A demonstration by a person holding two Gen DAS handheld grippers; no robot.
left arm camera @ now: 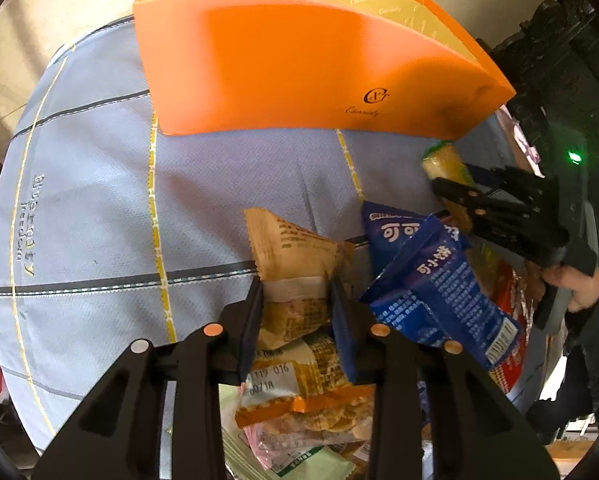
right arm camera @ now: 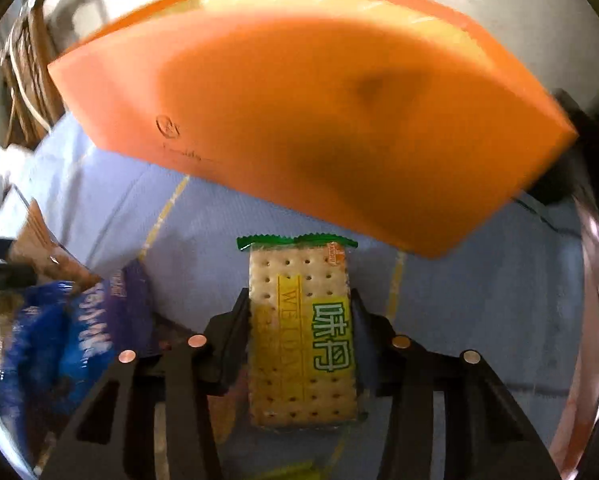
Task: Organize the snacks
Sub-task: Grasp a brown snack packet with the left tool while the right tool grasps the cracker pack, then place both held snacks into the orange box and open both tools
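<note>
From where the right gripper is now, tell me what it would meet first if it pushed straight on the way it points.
The right gripper, shut on the cracker packet, looks set to meet the blue tablecloth first. The orange box stands just beyond; depth is unclear, so the packet's green end might reach its near wall instead.

A round table [left arm camera: 99, 208] fills most of both views, covered by a pale blue-grey tablecloth [left arm camera: 227, 168] crossed with dark grey lines and yellow dashed stripes, with some lettering printed near its left edge. Beyond the table's far rim lies a light beige floor [left arm camera: 59, 12], brightly lit, with soft shadows falling across it. In the right wrist view, brown wooden furniture [right arm camera: 23, 80] stands at the upper left, its exact kind hard to tell through the blur.
</note>
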